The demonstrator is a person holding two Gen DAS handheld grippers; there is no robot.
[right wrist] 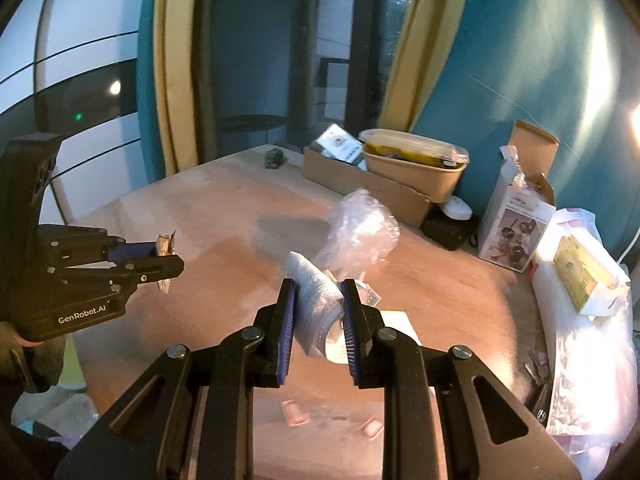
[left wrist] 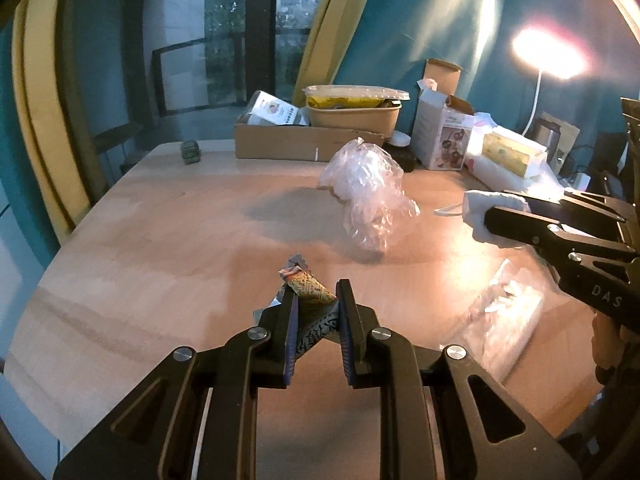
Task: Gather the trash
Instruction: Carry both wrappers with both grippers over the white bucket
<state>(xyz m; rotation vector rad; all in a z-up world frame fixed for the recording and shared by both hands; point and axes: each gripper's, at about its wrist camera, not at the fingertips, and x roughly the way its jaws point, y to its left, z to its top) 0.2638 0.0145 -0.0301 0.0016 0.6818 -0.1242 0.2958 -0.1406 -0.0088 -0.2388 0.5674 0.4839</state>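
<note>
Wrapper [left wrist: 310,298] in left tongs [left wrist: 318,312]; lidded tub [left wrist: 354,114] in cardboard box [left wrist: 296,142].

Black tongs [left wrist: 318,312], blue ribbed pads [right wrist: 289,328]

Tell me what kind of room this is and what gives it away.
Probably a room in a home. A wooden table stands by a tall window with yellow curtains, cluttered with a takeaway food container, a cardboard box and crumpled clear plastic, under a lit lamp.

Left gripper [left wrist: 316,300], right gripper [right wrist: 318,300]: jaws clamped.
</note>
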